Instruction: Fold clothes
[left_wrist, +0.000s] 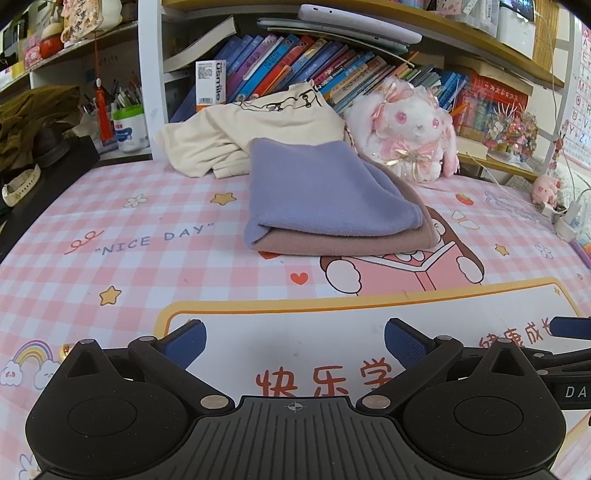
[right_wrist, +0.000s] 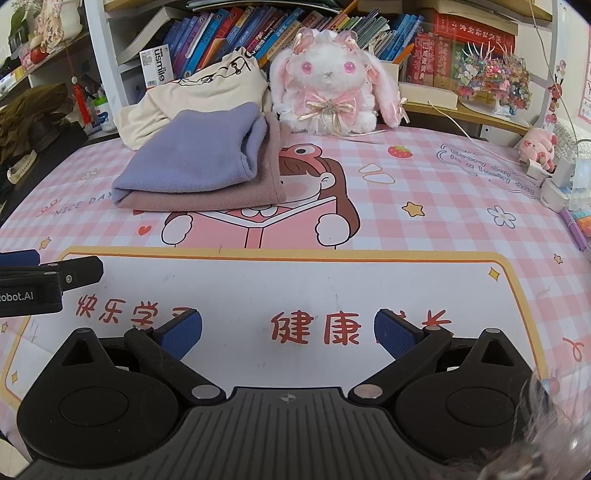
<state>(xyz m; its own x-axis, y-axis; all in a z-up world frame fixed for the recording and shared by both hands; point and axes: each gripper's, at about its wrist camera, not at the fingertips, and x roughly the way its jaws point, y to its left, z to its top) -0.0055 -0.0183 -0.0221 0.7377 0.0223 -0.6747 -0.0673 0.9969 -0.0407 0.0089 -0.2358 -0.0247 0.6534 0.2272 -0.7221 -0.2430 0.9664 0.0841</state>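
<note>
My left gripper (left_wrist: 294, 341) hangs low over the white panel of the desk mat (left_wrist: 110, 221), its blue pads spread wide with nothing between them. My right gripper (right_wrist: 288, 330) sits the same way just beside it, jaws apart and empty, over the red printed characters.

The folded clothes lie well ahead of both claws, toward the back of the mat. A lavender garment (left_wrist: 325, 188) is folded flat and rests on top of a folded dusty-pink garment (left_wrist: 369, 243), whose edge sticks out beneath it on the near and right sides. From my left claw the stack is straight ahead and slightly to the right; from my right claw it lies ahead and off to the left, the lavender piece (right_wrist: 192, 162) covering most of the pink one (right_wrist: 221, 195). Neither claw touches the stack.

Behind the stack a cream garment (left_wrist: 236, 136) lies crumpled and unfolded against the bookshelf, touching the stack's far edge. A plush rabbit (right_wrist: 328, 81) sits just beside the stack's right rear corner.
</note>
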